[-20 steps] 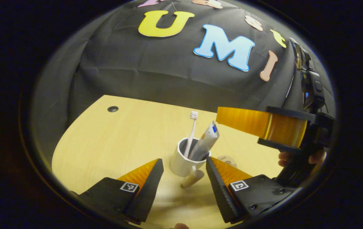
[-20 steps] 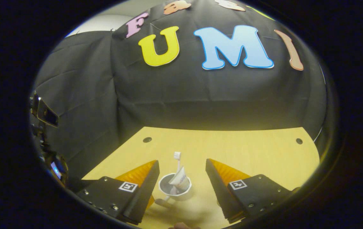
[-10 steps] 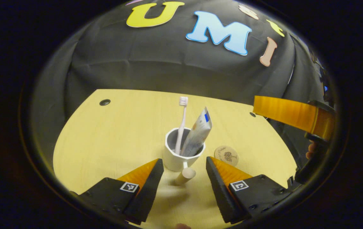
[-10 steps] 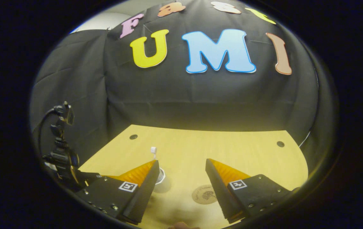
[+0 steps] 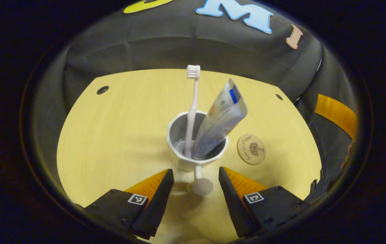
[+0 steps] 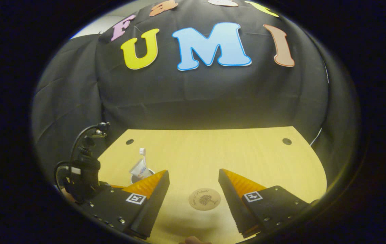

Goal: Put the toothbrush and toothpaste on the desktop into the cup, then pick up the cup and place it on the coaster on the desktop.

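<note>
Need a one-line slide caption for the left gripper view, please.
Open left gripper straddles the handle of the cup holding toothbrush and toothpaste, beside coaster.

Left gripper [image 5: 193,178]: jaws spread wide, pitched down toward the table. Right gripper [image 6: 193,181]: jaws spread wide, held level, to the right of the left.

cup [image 5: 196,149] just beside coaster [image 5: 251,149] | coaster top bare | desktop [image 5: 118,135] around open
</note>
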